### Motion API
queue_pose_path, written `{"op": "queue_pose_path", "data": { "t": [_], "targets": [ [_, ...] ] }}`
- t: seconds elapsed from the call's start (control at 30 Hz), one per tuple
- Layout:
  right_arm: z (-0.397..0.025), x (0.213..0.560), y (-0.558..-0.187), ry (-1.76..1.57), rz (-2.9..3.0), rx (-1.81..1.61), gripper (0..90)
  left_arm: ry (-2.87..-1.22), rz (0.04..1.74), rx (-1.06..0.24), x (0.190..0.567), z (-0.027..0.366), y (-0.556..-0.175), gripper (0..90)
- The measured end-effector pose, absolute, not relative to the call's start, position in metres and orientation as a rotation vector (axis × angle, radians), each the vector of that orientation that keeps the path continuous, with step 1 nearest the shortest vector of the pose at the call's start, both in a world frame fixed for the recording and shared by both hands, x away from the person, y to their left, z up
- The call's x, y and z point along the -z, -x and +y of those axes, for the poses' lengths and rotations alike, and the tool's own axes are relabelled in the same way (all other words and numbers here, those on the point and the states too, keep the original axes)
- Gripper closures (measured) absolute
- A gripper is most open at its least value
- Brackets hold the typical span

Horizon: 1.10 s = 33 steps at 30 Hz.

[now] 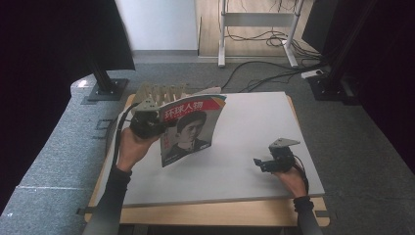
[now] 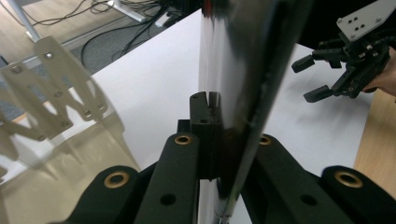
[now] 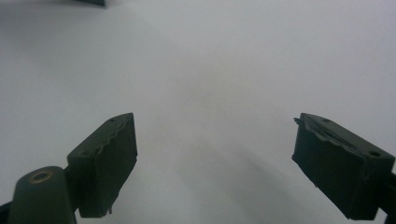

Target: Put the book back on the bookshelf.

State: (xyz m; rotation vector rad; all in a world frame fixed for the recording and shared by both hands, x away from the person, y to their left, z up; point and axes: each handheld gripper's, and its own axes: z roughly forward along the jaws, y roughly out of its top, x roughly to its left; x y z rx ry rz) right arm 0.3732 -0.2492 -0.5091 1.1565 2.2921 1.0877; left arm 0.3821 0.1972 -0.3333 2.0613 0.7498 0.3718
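Observation:
A magazine [image 1: 191, 128] with a red title band and a portrait on its cover is held upright above the left part of the white table [image 1: 254, 147]. My left gripper [image 1: 152, 120] is shut on the magazine's left edge; in the left gripper view the glossy magazine [image 2: 238, 79] stands pinched between the black jaws. My right gripper [image 1: 262, 164] rests low over the table's right front, open with nothing between its fingers [image 3: 105, 161]. It also appears in the left gripper view as the right gripper [image 2: 313, 79].
A wooden slotted rack [image 1: 161, 92] stands at the table's back left corner, just behind the magazine; the rack [image 2: 51, 88] is seen close in the left gripper view. Cables and desk legs [image 1: 222, 34] lie on the floor beyond the table.

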Motion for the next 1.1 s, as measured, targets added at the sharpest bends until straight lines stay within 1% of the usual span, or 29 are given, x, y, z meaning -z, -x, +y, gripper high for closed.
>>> {"op": "queue_pose_path", "data": {
  "t": [0.03,0.2,0.23,0.37,0.8,1.1],
  "targets": [
    [-0.250,0.512,-0.373,-1.167,2.288,-1.086,12.0,-2.054,0.759,-0.378,0.333,0.202,-0.380,86.9],
    [-0.250,0.525,-0.373,-1.206,2.293,-1.046,1.0,-2.032,0.791,-0.397,0.333,0.217,-0.374,86.9],
    [-0.250,0.527,-0.373,-1.212,2.296,-1.042,0.0,-2.029,0.796,-0.400,0.333,0.220,-0.374,87.0],
    [-0.249,0.535,-0.373,-1.230,2.308,-1.015,0.0,-2.010,0.833,-0.425,0.330,0.235,-0.368,86.9],
    [-0.246,0.536,-0.371,-1.211,2.299,-0.979,0.0,-1.954,0.949,-0.479,0.326,0.280,-0.354,87.0],
    [-0.247,0.536,-0.371,-1.213,2.301,-0.981,0.0,-1.883,1.054,-0.557,0.317,0.317,-0.343,87.0]
  ]
}}
